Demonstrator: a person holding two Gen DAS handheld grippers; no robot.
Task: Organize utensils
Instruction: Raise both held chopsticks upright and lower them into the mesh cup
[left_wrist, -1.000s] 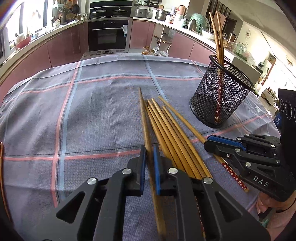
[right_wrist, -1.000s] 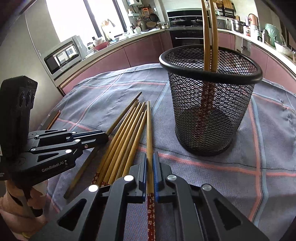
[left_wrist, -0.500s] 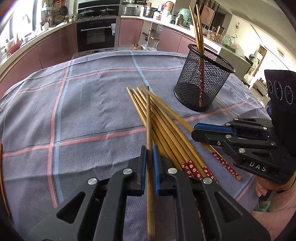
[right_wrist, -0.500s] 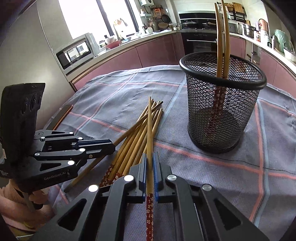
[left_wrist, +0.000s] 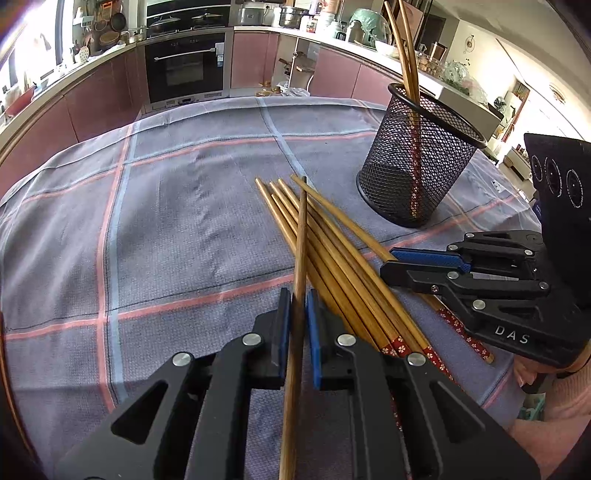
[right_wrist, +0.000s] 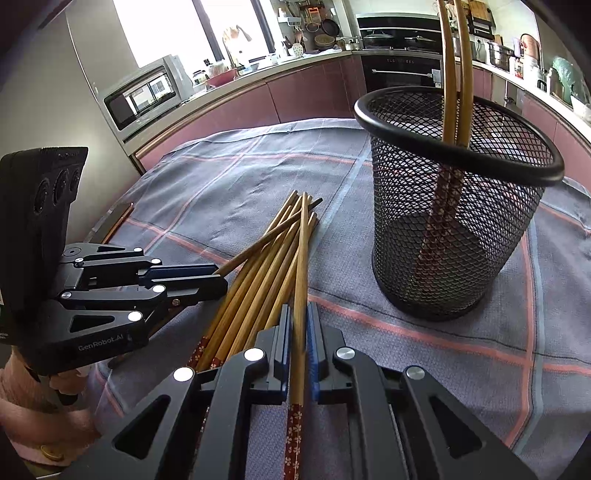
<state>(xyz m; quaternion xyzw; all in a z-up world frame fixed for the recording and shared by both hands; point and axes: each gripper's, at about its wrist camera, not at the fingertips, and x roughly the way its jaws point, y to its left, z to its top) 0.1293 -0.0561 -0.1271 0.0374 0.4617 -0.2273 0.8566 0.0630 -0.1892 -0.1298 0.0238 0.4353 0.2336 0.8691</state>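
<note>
My left gripper (left_wrist: 295, 308) pinches one chopstick (left_wrist: 301, 236) near its thick end; my right gripper (right_wrist: 300, 325) pinches another chopstick (right_wrist: 301, 258) likewise. Both light, stiff, smooth, likely to pivot. The pile (left_wrist: 332, 251) lies beyond my fingers, the mesh holder (right_wrist: 454, 206) right of them.

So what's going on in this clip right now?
A person is sorting chopsticks into a black mesh cup on a checked tablecloth. The left gripper is shut on one chopstick, and the right gripper is shut on another. A bundle of loose chopsticks lies on the cloth beside the cup, which already holds two chopsticks standing upright.
</note>
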